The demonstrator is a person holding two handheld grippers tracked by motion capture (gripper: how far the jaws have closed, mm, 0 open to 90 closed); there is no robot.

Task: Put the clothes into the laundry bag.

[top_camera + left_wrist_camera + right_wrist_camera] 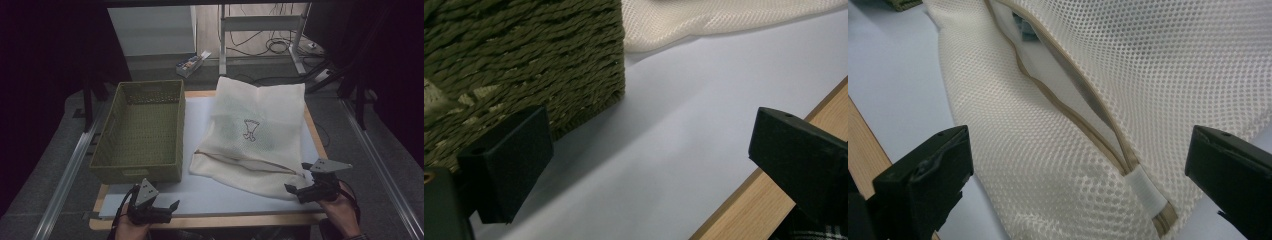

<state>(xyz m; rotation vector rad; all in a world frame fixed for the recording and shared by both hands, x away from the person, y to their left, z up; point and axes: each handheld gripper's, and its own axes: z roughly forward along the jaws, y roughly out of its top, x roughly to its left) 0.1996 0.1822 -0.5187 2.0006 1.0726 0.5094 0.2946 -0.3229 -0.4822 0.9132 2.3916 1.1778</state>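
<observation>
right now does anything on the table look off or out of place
One thing stands out: the mesh laundry bag lies askew, its far end hanging past the table's back edge, and its zipper opening gapes with something dark inside. The green basket sits square. Both grippers, left and right, are open.

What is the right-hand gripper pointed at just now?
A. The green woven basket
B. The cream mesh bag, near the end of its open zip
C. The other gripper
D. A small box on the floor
B: in the right gripper view, the right gripper has its jaws wide apart on either side of the cream mesh bag, just where the open zip ends.
</observation>
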